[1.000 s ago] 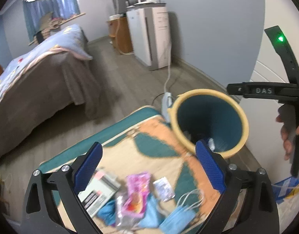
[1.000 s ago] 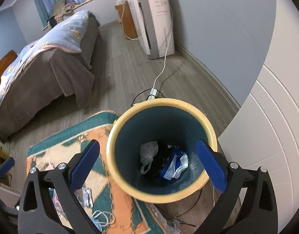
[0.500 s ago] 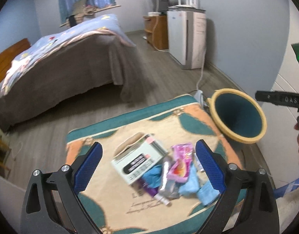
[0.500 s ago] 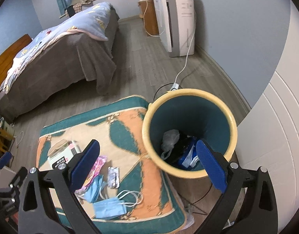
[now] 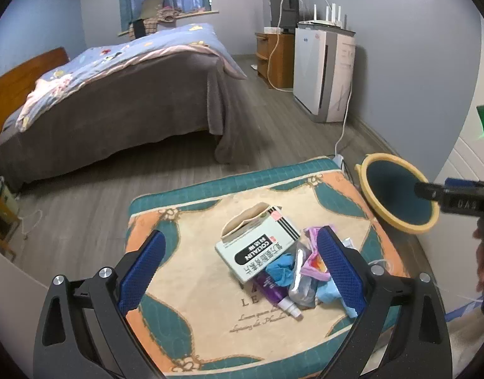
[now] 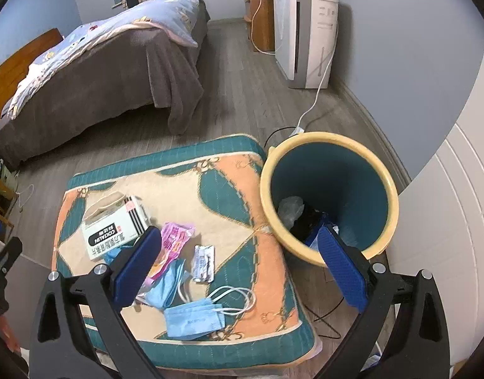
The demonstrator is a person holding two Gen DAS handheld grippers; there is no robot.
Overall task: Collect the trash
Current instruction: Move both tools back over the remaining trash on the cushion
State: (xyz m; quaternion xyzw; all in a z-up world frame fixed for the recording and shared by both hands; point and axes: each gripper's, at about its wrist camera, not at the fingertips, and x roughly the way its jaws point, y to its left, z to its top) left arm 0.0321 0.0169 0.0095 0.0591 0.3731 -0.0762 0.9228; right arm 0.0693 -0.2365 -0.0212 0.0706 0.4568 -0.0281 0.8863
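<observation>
Both grippers empty, fingers spread wide above the trash on the cushion.

Left gripper (image 5: 238, 267): jaws apart, gripping nothing; white box (image 5: 257, 246), purple tube (image 5: 273, 290) and blue glove (image 5: 281, 268) between the fingers, pink wrapper (image 5: 311, 259) against the right-hand finger. Right gripper (image 6: 238, 262): jaws apart, gripping nothing; foil packet (image 6: 204, 262) and blue mask (image 6: 194, 319) between the fingers, bin (image 6: 329, 145) beyond the right-hand finger, holding bagged scraps, beside the cushion (image 6: 210, 177).

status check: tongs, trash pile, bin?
Left tongs open, empty, above the trash pile on the rug. Right tongs open, empty. Bin beside the rug, already holding some trash. Nothing blocking.
</observation>
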